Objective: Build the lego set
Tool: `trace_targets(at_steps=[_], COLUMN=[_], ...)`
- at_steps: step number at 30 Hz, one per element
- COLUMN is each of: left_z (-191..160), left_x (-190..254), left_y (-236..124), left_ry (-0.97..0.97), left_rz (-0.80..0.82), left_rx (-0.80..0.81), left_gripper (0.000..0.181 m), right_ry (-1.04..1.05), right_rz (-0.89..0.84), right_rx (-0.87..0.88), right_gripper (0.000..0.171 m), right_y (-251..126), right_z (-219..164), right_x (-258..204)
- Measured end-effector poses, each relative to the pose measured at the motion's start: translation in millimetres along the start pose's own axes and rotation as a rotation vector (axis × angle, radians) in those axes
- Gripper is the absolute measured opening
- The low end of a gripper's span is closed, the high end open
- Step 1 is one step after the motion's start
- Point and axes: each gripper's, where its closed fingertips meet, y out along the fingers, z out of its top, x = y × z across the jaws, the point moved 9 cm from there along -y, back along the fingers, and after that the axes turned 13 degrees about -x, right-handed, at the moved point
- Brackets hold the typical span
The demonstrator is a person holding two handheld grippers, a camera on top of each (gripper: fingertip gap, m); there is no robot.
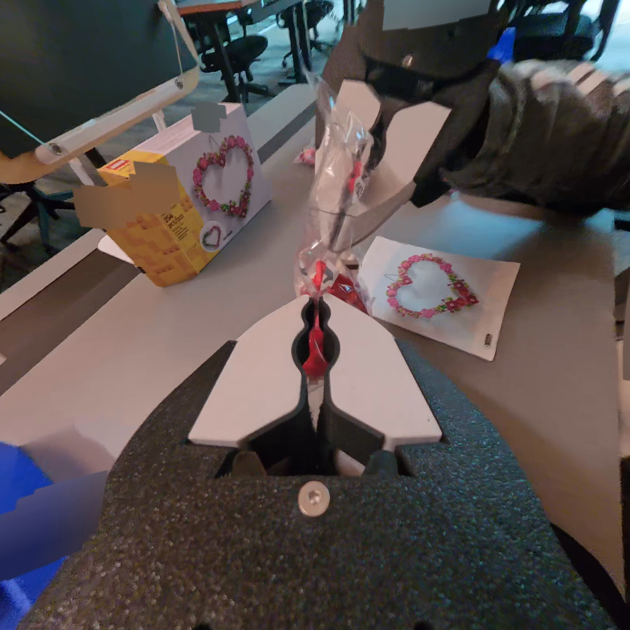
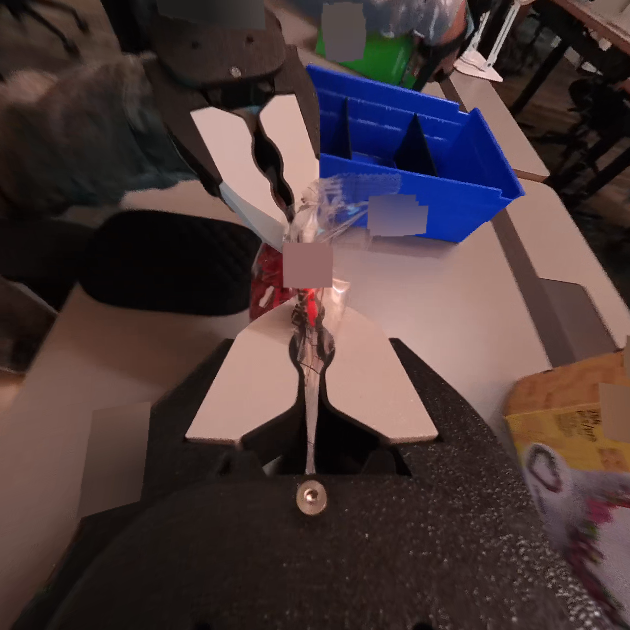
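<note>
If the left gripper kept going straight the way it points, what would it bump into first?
Most likely the clear plastic bag of red pieces it already pinches, then the right gripper holding the bag's other end straight ahead. Depth is hard to judge; the box sits off to the left.

A light grey table (image 1: 238,334) carried everything, made of several tops pushed together, with darker grey strips running along the seams. On it, toward the far left in the left wrist view, stood a Lego box (image 1: 191,204), yellow on its end and pale on the face that showed a heart-shaped flower wreath; its top flaps looked open. To the right lay a white instruction booklet (image 1: 439,296) flat on the surface, bearing the same heart wreath. In the right wrist view a blue plastic bin (image 2: 443,201) with black dividers sat on the table farther back, and the box stood at the near right edge, blurred.
</note>
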Motion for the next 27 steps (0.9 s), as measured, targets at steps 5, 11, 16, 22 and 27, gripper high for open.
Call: trace_targets(at_steps=[5,11,16,22,27], left_z=[-0.7,-11.1,-17.7,-19.9,-24.3], left_x=[3.5,-5.1,7.9,20.9,25.5], left_y=[-1.7,-19.0,-0.1,15.9,7.2], left_ry=[-0.001,-0.073,-0.001,0.039,0.04], left_rz=[-0.002,0.087,0.023,-0.044,-0.03], left_rx=[0.05,0.245,0.106,0.08,0.126], left_gripper=[0.002,0.045,0.068,0.015,0.006], right_ry=[0.043,-0.055,-0.096,-0.144,-0.111], right_rz=[0.052,-0.034,0.046,0.048,0.081], right_rx=[0.027,-0.02,-0.031,-0.054,-0.016], right_gripper=[0.0,0.0,0.0,0.0,0.0], right_y=[-0.9,-3.1,0.8,-0.3,-0.9], right_z=[-3.8,0.2,1.5,0.2,2.1], right_x=[1.5,-3.6,-13.8,-18.9,-19.9])
